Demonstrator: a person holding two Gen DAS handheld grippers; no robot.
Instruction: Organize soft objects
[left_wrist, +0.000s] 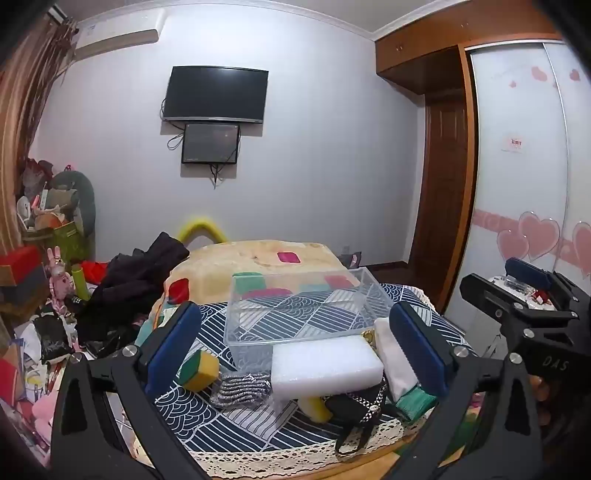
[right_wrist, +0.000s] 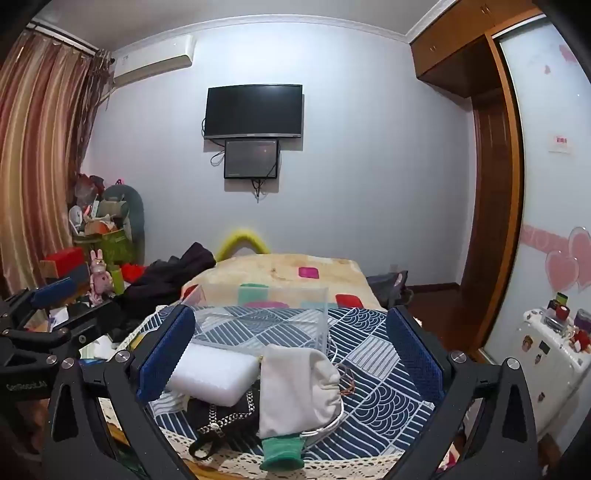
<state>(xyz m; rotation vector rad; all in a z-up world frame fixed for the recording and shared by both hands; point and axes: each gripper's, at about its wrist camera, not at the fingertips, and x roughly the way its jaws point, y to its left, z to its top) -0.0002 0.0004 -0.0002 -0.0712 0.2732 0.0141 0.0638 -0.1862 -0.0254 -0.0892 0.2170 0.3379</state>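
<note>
Both grippers hang spread wide with nothing between their blue pads — the left gripper and the right gripper each hover above the near edge of a blue-and-white patterned cloth with a lace border.

Straight ahead of the left gripper, between its fingers, lies a white foam block. Just inside its left pad sits a yellow-and-green sponge, and beside that, a grey striped cloth in clear wrap. A second yellow sponge pokes out from under the foam block. Toward the right pad, a black pouch with a metal chain lies partly under the block, touching a white drawstring bag with a green cloth at its near end.

From the right gripper, that white bag lies centred between the fingers — the foam block sits to its left, close to the left pad.

Beyond the pile stands a clear plastic bin, holding nothing, on the patterned cloth. Farther out, a cream blanket with coloured patches covers the bed.
</note>
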